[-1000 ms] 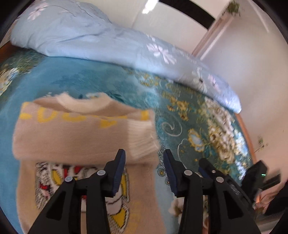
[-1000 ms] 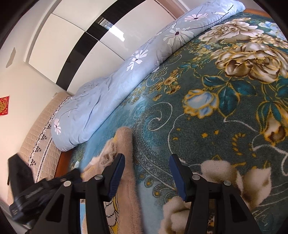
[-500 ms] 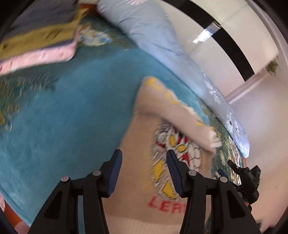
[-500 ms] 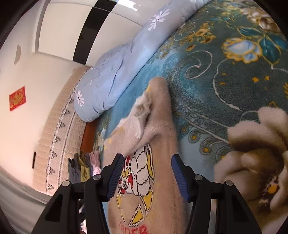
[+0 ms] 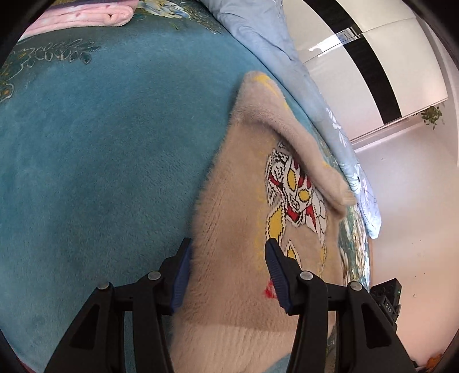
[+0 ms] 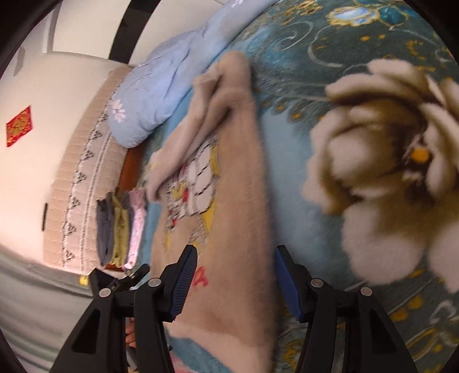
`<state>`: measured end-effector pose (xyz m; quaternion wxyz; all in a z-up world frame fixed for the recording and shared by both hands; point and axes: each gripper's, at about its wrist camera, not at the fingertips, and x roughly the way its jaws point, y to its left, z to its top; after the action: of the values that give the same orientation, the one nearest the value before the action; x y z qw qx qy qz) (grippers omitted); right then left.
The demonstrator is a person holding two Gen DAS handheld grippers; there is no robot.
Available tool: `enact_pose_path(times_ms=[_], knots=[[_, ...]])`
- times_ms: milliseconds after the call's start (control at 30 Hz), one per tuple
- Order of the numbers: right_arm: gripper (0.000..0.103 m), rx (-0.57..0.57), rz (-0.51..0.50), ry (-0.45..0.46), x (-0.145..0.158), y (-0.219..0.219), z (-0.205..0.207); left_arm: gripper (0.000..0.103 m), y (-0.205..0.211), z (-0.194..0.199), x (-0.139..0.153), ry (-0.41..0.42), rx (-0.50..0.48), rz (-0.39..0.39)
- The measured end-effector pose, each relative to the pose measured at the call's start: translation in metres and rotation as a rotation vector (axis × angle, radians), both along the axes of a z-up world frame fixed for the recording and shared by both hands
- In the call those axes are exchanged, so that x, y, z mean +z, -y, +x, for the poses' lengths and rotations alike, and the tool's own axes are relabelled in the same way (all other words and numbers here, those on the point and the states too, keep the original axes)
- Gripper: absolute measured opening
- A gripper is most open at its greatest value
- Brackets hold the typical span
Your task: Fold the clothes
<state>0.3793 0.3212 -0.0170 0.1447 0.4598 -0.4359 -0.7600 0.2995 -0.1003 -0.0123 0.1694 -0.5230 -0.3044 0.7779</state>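
Note:
A beige fuzzy sweater [image 5: 238, 218] with a cartoon figure lies flat on the teal bedspread [image 5: 86, 149], its sleeves folded across the chest. My left gripper [image 5: 228, 258] is open low over the sweater's left edge near the pale hem, with fabric under the jaws and nothing pinched. In the right wrist view the same sweater [image 6: 238, 178] runs away from me. My right gripper [image 6: 236, 265] is open over its right edge near the hem. Each gripper shows in the other's view: the right gripper [image 5: 385, 298] and the left gripper [image 6: 120, 281].
A stack of folded clothes [image 6: 120, 223] in grey, yellow and pink sits by the padded headboard [image 6: 83, 178]; its pink piece [image 5: 86, 14] shows at top left. A light blue flowered duvet [image 5: 258, 37] lies along the bed's far side. The bedspread's big flowers [image 6: 381, 143] fill the right.
Both grippers have dropped and swung from the folded sleeve area toward the sweater's hem end. The left one rolled and now sits at the left edge, the right one at the right edge.

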Motion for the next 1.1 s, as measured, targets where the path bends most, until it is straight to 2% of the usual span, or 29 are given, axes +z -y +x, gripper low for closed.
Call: enact_pose_path(times_ms=[100, 133, 167, 267, 333, 367, 467, 700, 833, 933, 1000, 1100], knots=[[0.054, 0.001, -0.011, -0.014, -0.001, 0.007, 0.005, 0.050, 0.001, 0.006, -0.005, 0.014, -0.003, 0.010], [0.045, -0.007, -0.007, -0.021, 0.000, 0.008, 0.007, 0.049, 0.001, 0.008, -0.008, 0.020, 0.000, 0.011], [0.034, -0.015, -0.008, -0.026, 0.001, 0.008, 0.009, 0.043, 0.000, 0.009, -0.008, 0.021, 0.001, 0.006], [0.018, -0.027, -0.020, -0.039, 0.005, 0.005, 0.013, 0.030, -0.003, 0.012, -0.010, 0.023, 0.006, -0.020], [0.017, -0.027, -0.009, -0.046, 0.010, 0.007, 0.016, 0.013, -0.006, 0.012, -0.008, 0.023, 0.018, -0.028], [0.016, -0.029, -0.012, -0.048, 0.012, 0.008, 0.018, 0.012, -0.007, 0.013, -0.006, 0.017, 0.023, -0.022], [0.016, -0.039, -0.035, -0.069, 0.020, 0.008, 0.022, 0.011, -0.010, 0.017, 0.006, -0.025, 0.027, -0.009], [0.014, -0.017, -0.122, -0.136, 0.051, 0.010, 0.043, 0.010, 0.004, 0.041, 0.060, -0.148, -0.014, 0.065], [0.014, -0.003, -0.161, -0.168, 0.069, 0.012, 0.069, 0.004, 0.030, 0.061, 0.086, -0.228, -0.010, 0.116], [0.014, -0.006, -0.189, -0.188, 0.075, 0.010, 0.084, 0.004, 0.061, 0.087, 0.103, -0.308, 0.018, 0.170], [0.012, -0.019, -0.201, -0.198, 0.074, 0.008, 0.085, 0.004, 0.072, 0.091, 0.113, -0.330, 0.042, 0.153], [0.012, -0.038, -0.205, -0.195, 0.072, 0.003, 0.084, 0.004, 0.073, 0.073, 0.100, -0.286, 0.063, 0.140]])
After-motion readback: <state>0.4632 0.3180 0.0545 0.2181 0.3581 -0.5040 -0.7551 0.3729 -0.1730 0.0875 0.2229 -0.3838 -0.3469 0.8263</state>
